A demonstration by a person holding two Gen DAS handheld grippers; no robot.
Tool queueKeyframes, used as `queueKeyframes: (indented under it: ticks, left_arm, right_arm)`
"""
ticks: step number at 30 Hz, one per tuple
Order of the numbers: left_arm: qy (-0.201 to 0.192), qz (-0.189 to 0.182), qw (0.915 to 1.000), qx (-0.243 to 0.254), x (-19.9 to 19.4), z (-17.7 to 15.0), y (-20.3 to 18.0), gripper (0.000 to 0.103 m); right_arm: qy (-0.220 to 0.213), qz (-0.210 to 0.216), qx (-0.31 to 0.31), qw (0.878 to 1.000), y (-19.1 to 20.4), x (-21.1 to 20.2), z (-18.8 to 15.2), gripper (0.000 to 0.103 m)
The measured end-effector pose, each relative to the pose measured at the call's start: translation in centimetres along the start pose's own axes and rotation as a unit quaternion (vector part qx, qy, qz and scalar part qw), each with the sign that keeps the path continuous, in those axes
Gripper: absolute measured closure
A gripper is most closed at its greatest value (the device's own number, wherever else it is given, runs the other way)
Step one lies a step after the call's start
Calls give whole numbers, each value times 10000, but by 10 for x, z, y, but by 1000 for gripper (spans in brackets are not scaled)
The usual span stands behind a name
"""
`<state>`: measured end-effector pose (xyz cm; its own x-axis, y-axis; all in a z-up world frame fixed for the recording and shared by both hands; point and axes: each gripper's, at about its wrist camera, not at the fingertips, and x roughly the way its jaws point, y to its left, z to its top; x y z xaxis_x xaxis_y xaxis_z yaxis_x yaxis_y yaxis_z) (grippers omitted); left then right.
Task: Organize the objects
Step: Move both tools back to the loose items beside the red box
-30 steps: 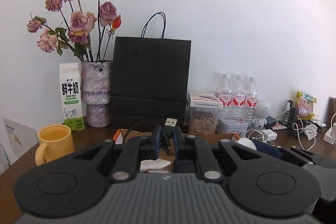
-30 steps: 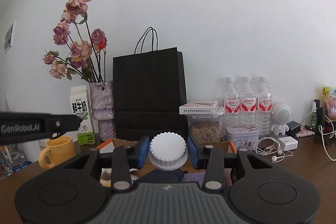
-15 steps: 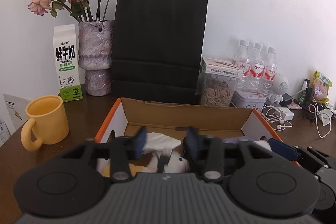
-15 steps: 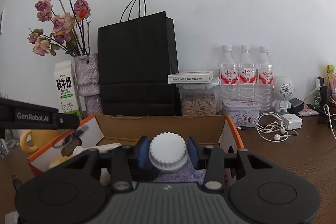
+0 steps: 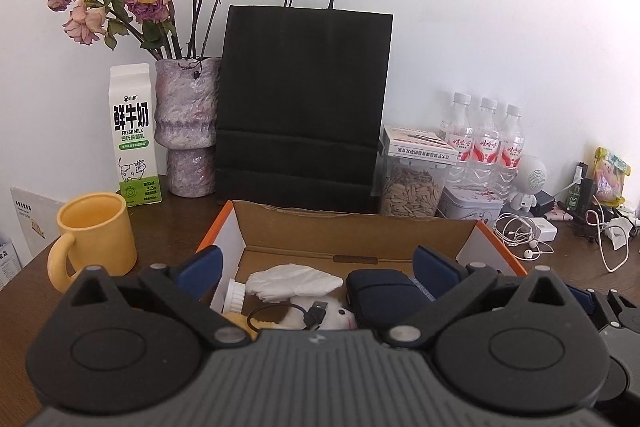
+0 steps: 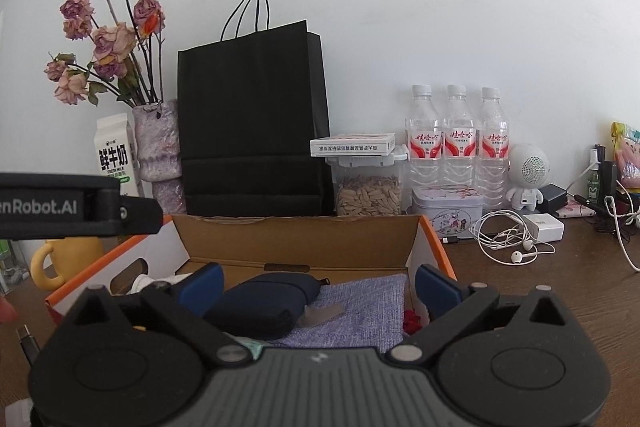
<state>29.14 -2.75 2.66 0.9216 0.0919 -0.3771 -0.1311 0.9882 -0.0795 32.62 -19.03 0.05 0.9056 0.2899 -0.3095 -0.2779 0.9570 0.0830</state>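
Note:
An open cardboard box (image 5: 360, 231) with orange edges sits on the brown table; it also shows in the right wrist view (image 6: 296, 235). Inside lie a black USB cable (image 5: 308, 311), white tissue (image 5: 296, 277), a white-capped bottle (image 5: 234, 297), a dark blue pouch (image 5: 380, 293) and a plush toy. In the right wrist view the pouch (image 6: 260, 301) rests on a lilac cloth (image 6: 360, 303). My left gripper (image 5: 316, 269) is open and empty above the box. My right gripper (image 6: 316, 281) is open and empty above the box.
Behind the box stand a black paper bag (image 5: 304, 99), a vase of dried roses (image 5: 186, 123), a milk carton (image 5: 134, 135), a seed jar (image 5: 412, 183) and three water bottles (image 5: 484, 143). A yellow mug (image 5: 94, 239) is left of the box. Earphones and chargers (image 6: 516, 239) lie right.
My left gripper opened and released the USB cable into the box. My right gripper opened and released the white-capped bottle. Both grippers came down over the box.

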Motion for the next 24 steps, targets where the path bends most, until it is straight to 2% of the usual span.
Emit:
queueKeyframes:
  ticks: [10,14,17,24]
  left_arm:
    - [-450,-200,9988,50,-31,-7,3,0]
    - [-624,-367,9969,302,-54,-16,5,0]
    - [-664,-435,9960,409,-69,-25,10,0]
    - [-634,-440,9965,324,-97,-52,26,0]
  right_arm:
    - [-175,-57,-222,9996,5,-21,-1,1]
    - [-231,-55,-354,9991,5,-41,-4,1]
    - [-191,-16,-386,9991,2,-57,-9,1]
    - [67,-36,-563,9984,4,-88,-23,1]
